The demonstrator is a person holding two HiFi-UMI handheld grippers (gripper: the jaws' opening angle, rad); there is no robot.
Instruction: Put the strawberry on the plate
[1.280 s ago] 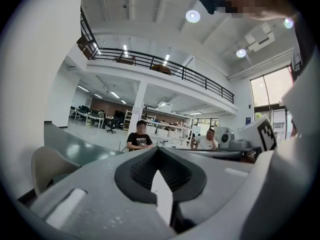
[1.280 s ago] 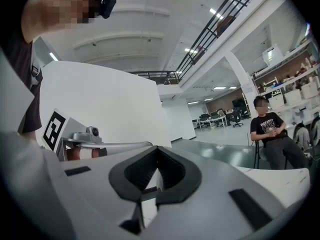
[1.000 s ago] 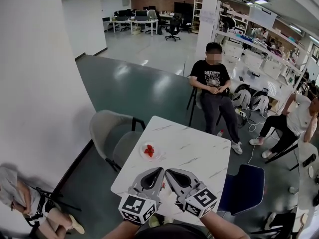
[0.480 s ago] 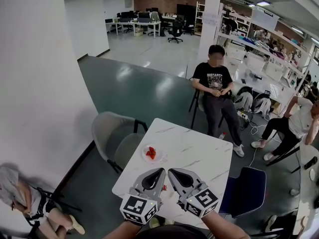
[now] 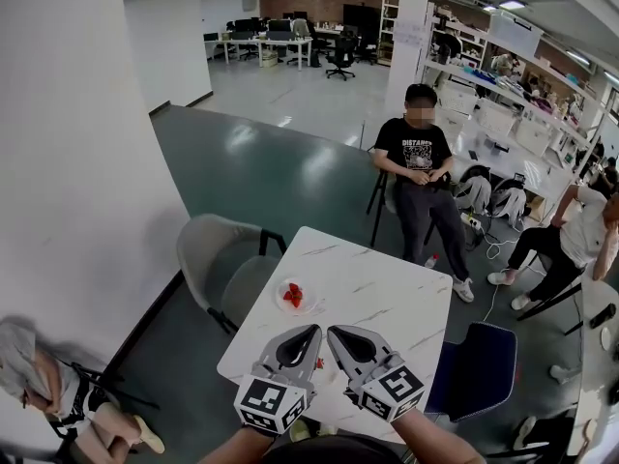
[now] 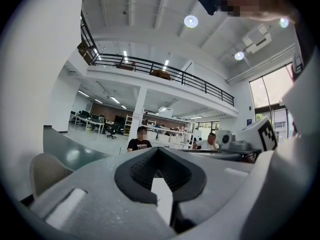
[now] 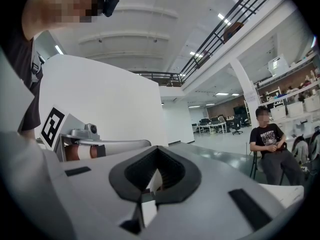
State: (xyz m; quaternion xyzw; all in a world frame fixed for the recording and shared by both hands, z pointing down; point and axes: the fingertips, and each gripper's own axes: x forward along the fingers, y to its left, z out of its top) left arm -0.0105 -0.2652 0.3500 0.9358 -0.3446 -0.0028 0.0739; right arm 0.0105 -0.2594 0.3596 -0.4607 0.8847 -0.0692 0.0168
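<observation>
Both clenched, empty — left tool (image 5: 311,331) | right tool (image 5: 332,333) | strawberry (image 5: 292,295) on plate (image 5: 279,304)

Open-plan office: rows of desks (image 5: 259,44), monitors (image 5: 242,25) and swivel chairs (image 5: 338,56).

The strawberry (image 5: 293,295) lies on the plate (image 5: 280,304) near the table's (image 5: 387,303) left edge, with a chair (image 5: 218,259) beside it.
</observation>
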